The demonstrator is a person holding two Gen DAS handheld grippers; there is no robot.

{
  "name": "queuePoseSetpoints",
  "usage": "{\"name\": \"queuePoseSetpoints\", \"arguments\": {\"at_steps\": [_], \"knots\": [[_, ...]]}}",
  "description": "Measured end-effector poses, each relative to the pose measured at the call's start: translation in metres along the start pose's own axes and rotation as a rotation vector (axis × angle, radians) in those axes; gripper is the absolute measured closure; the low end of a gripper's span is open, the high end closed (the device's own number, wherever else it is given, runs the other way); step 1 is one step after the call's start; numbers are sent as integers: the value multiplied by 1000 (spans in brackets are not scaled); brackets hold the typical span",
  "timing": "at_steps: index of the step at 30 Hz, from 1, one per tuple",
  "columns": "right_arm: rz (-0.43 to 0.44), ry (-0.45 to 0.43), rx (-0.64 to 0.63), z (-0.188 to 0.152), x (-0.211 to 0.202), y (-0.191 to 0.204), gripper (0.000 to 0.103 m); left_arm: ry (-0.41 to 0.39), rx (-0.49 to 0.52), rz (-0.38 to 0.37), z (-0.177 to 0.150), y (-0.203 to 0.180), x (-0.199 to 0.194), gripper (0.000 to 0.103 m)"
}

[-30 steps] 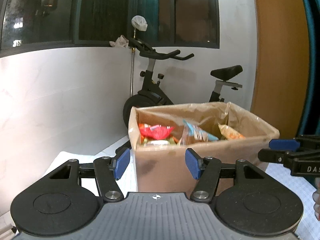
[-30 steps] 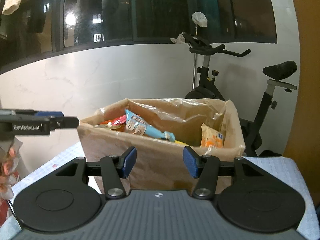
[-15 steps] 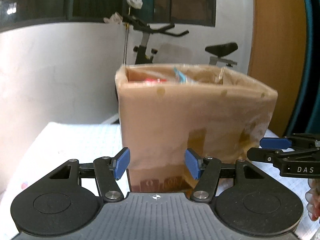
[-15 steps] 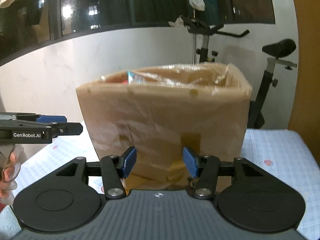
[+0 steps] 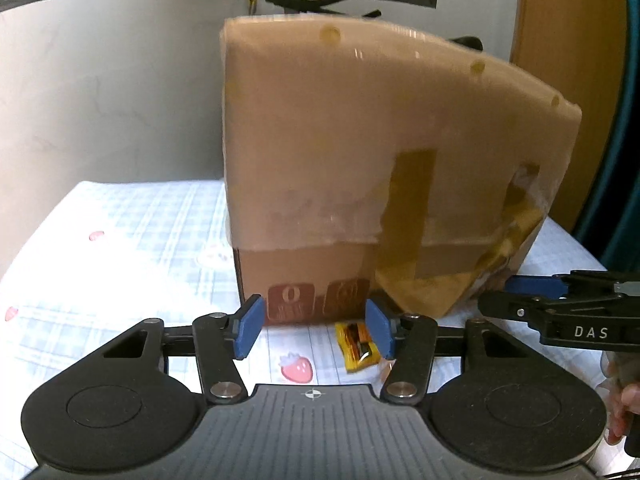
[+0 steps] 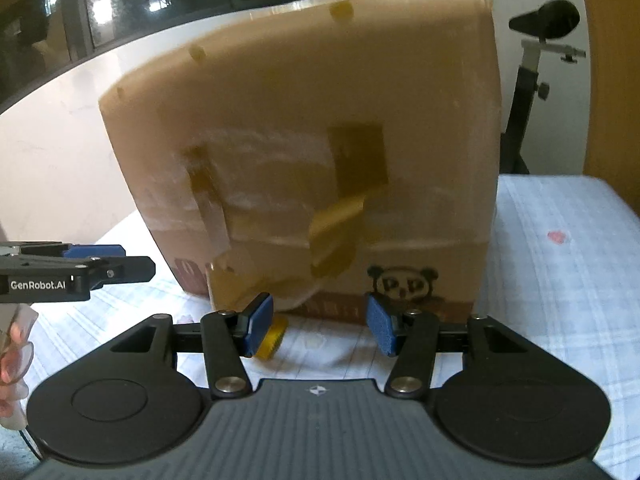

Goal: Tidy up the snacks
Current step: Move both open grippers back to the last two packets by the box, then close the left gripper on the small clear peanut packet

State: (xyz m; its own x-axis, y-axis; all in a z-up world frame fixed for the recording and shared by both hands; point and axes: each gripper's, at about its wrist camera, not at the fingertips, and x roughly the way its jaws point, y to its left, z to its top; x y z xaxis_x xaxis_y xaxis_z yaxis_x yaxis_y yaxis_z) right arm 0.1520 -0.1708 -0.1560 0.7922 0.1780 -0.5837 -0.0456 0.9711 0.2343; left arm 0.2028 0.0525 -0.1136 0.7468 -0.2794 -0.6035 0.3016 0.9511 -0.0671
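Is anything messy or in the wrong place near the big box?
Yes. One small yellow snack packet lies alone on the strawberry-print tablecloth, just in front of the tall brown cardboard box instead of inside it. The box also looks scruffy: brown tape strips on its front are peeling and crooked.

Room behind the desk: cloth, wall, windows, exercise bike.

A pale blue checked tablecloth (image 5: 132, 236) printed with pink strawberries covers the desk (image 6: 560, 240); one strawberry (image 5: 297, 367) shows clearly in the left wrist view. Behind rises a white marbled wall (image 5: 108, 92), topped by dark windows (image 6: 120, 4) that reflect indoor lights. An exercise bike stands against the wall at the right: its black saddle (image 6: 546, 20) and seat post (image 6: 524, 96) show in the right wrist view. A wooden door panel (image 5: 568, 32) fills the right edge, beside a teal strip (image 5: 624, 160).
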Motion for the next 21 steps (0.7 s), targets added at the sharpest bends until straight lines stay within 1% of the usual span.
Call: {"name": "queuePoseSetpoints", "arguments": {"at_steps": [6,10,13,16,18,21], "knots": [[4,38,-7,-12,14,4,48,36,-22,-34,-14,-4,9,46],[-33,32,-27,-23,16,6,48,67,-18,-61,-27,-21,17,46],[-69,33,-27,-31,17,4,48,90,-11,-54,-33,-33,23,46],[-107,25,-15,-39,16,-2,48,112,-59,-46,-32,-39,29,46],[-112,20,22,-40,15,-8,48,113,-66,-26,-31,-44,34,46],[-121,3,53,-39,13,-17,48,121,-48,-3,-30,-52,46,46]]}}
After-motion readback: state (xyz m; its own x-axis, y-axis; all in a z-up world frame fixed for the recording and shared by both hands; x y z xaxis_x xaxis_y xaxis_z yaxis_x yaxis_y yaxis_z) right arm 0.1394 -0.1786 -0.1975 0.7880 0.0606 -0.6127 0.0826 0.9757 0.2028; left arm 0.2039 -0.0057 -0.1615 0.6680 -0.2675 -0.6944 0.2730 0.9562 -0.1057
